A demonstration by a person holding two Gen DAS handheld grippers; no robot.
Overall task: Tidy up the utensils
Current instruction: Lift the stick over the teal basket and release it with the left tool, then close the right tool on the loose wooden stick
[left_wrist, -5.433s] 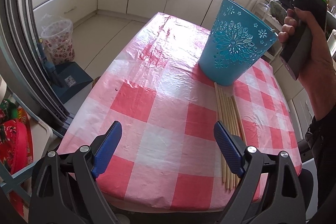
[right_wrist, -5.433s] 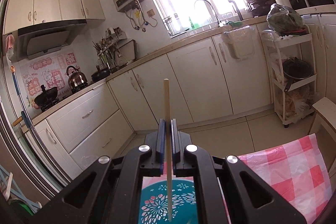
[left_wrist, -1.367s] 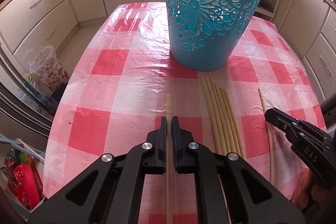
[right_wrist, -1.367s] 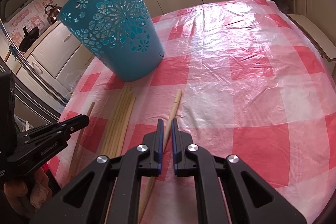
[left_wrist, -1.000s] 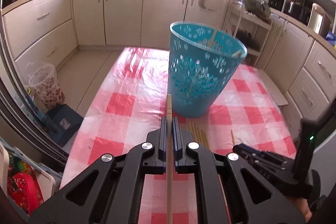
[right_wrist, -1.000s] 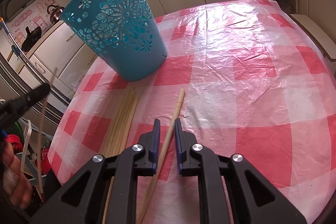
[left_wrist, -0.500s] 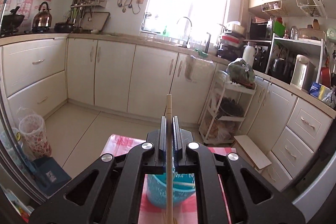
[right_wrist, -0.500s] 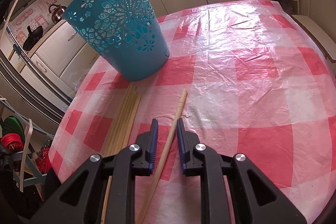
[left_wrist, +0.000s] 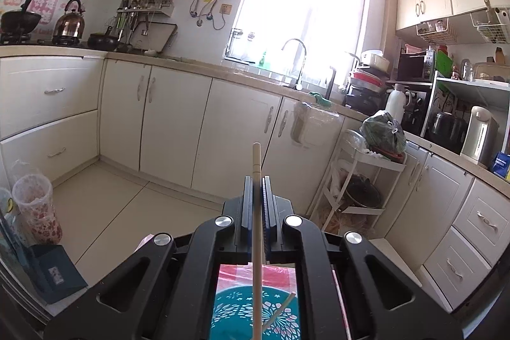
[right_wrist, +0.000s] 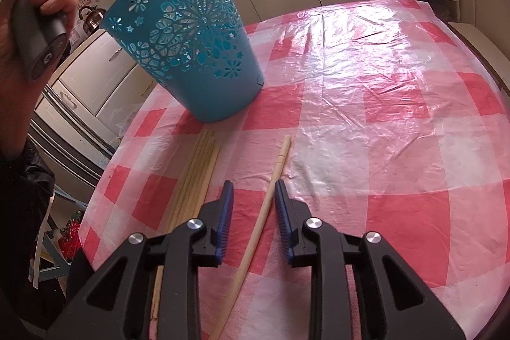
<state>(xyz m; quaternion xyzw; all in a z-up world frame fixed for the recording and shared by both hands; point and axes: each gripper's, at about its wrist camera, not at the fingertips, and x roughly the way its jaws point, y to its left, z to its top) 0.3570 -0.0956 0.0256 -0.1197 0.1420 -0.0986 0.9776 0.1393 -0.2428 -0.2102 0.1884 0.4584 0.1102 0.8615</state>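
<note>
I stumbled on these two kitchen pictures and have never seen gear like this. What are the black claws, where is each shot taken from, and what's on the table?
No robot here: a person holds a black two-finger gripper in each hand, each carrying a wide-angle camera looking along its fingers. One view is from the left gripper, raised towards the kitchen cabinets and shut on a pale wooden chopstick above the blue perforated plastic bucket. The other is from the right gripper, angled down at the pink-and-white checked tablecloth. Its jaws are opening around a single loose chopstick lying on the cloth. A bundle of chopsticks lies beside it.
</note>
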